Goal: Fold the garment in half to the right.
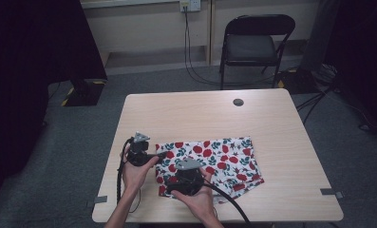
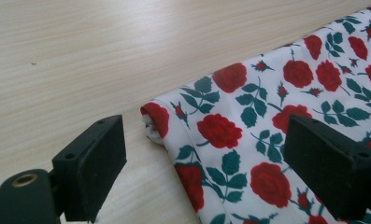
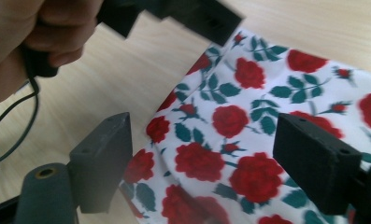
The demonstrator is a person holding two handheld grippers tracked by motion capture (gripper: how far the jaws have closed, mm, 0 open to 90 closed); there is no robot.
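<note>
Hands (image 1: 137, 172) low over rose-print cloth (image 1: 224, 159), both grippers' jaws wide.

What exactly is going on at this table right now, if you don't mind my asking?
A person at a wooden table is working on a folded rose-print cloth with a handheld tool in each hand. The left tool is at the cloth's near-left corner, jaws open on either side of the corner without pinching it. The right tool is over the cloth's front edge, also open. Nothing is gripped yet; the cloth lies flat.
</note>
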